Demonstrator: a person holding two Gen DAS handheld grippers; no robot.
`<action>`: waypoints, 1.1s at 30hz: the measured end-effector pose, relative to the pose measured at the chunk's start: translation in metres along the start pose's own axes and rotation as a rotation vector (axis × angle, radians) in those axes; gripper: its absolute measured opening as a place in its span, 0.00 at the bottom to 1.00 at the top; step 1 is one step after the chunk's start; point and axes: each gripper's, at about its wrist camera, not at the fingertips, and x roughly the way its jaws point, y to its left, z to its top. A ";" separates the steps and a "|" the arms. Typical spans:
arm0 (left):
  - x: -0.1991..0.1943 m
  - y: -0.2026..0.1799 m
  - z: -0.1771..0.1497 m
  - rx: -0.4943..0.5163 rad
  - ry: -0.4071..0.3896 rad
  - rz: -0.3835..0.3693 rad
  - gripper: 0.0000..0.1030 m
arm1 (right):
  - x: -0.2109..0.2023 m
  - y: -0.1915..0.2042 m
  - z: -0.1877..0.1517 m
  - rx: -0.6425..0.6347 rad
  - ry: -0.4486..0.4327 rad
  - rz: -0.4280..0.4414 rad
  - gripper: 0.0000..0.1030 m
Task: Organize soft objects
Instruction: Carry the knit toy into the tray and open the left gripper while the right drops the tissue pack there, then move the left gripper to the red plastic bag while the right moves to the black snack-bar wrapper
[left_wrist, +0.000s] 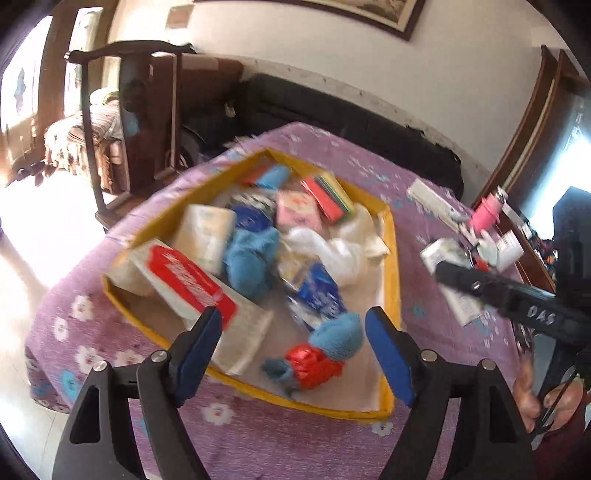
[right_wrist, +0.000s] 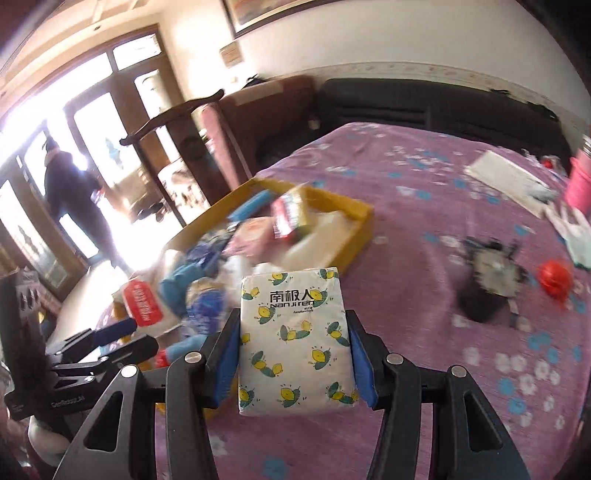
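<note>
The right claw is clamped on a white tissue pack printed with yellow lemons, its blue pads pressed against the two long sides. The pack's long axis runs straight out along the fingers, away from the camera, with roughly its far half projecting past the fingertips. The yellow box lies ahead and to the left of this claw in its own view, its nearest corner just beyond the pack's far edge — the relation the coming move turns on, in my judgement: a carry forward and leftward over the rim, then release. The left claw stands wide and empty above the near end of the same yellow box; a blue plush toy with a red part lies below and between its fingers, untouched by the pads. The box already holds a red-and-white pack, another blue plush piece, blue packets and white wrappers, so free floor remains chiefly at the near right corner. The left claw is the nearer to the box, but the right carries the load. Both views are blurred by motion. On the purple flowered surface, a red ball and a dark item lie well apart to the right, not yet collected.
</note>
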 end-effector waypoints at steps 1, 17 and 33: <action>-0.004 0.005 0.000 -0.001 -0.018 0.019 0.78 | 0.008 0.008 0.003 -0.008 0.016 0.011 0.56; -0.013 0.045 0.003 0.045 -0.101 0.257 0.80 | 0.114 0.049 0.024 -0.120 0.213 -0.211 0.56; -0.020 0.020 -0.005 0.124 -0.077 0.310 0.84 | 0.045 0.052 0.026 -0.125 -0.001 -0.159 0.77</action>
